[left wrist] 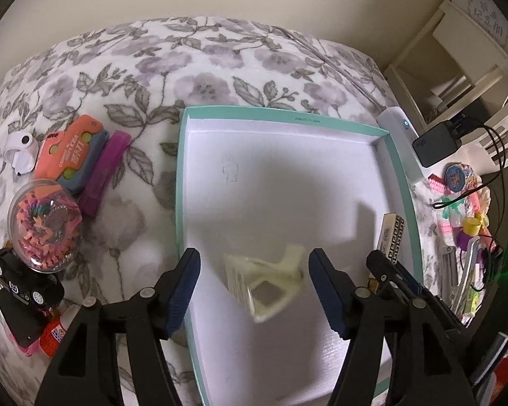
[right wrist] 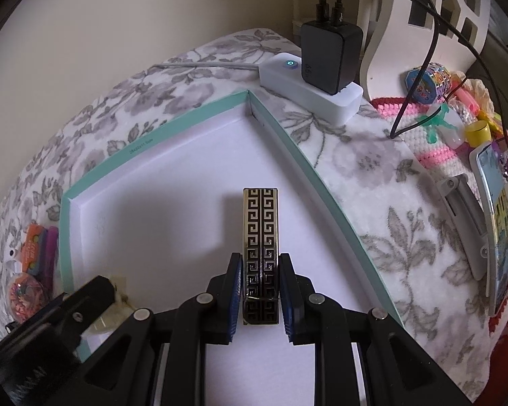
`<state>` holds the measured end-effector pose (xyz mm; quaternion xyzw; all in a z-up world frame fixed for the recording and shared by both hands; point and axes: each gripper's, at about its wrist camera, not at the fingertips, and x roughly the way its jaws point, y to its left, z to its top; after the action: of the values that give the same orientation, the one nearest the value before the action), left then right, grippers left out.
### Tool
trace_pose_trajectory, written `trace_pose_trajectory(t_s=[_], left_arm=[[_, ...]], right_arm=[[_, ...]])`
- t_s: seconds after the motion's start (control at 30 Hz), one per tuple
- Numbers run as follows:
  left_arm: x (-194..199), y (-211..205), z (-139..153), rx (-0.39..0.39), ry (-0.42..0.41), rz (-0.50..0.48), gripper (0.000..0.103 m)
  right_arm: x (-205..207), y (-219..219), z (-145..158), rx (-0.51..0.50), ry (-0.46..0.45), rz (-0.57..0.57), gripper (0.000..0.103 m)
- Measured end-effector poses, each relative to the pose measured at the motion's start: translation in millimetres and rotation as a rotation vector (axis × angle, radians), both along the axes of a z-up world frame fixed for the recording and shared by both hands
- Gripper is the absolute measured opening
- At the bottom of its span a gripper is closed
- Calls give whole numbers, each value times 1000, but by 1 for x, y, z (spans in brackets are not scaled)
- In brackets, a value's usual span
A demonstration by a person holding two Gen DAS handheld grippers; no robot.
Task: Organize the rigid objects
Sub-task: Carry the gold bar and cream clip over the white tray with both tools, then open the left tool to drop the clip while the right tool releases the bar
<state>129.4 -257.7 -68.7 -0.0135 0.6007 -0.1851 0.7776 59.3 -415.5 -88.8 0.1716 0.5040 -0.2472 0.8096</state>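
Teal-rimmed tray (left wrist: 403, 182) on the floral bed: the left claw (left wrist: 254, 291) gapes, a blurred cream clip (left wrist: 271, 280) loose between its jaws, while the right claw (right wrist: 260, 291) pinches a key-patterned bar (right wrist: 260, 237), long axis pointing far, near the tray's right wall

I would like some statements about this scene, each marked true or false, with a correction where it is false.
1. The right gripper is shut on the patterned box. True.
2. The left gripper pinches the pale clip. False: its jaws stand apart, pads clear of the clip.
3. The pale clip is over the teal-rimmed tray. True.
4. The black toy car lies inside the tray. False: it is outside, on the floral blanket.
5. A black charger is plugged into the white power strip. True.
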Motion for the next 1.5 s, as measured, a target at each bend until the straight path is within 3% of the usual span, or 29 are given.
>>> trace_pose_trajectory(t_s=[0.53,0.6,0.67,0.7,0.73,0.87,1.3,1.43,1.5], left_arm=[[5,54,25,7,-52,108,68],[3,61,29,8,-68,124,69],[1,69,35,5,-88,142,77],[-1,72,38,11,-100,151,89],[-3,75,41,22,-122,160,92],[-12,88,51,40,-167,186,92],[-37,148,65,25,-239,328,98],[-46,163,70,11,-267,361,98],[-50,169,73,13,-287,379,98]], right_arm=[[-3,16,8,-109,24,52,25],[-3,21,13,-134,15,65,35],[-5,26,18,-155,3,72,58],[-6,28,20,-156,-9,74,60],[-7,29,22,-154,-17,79,61],[-11,37,27,-147,-36,102,72],[-24,60,43,-160,-95,153,89],[-28,63,47,-156,-107,147,102],[-30,63,49,-156,-113,141,103]])
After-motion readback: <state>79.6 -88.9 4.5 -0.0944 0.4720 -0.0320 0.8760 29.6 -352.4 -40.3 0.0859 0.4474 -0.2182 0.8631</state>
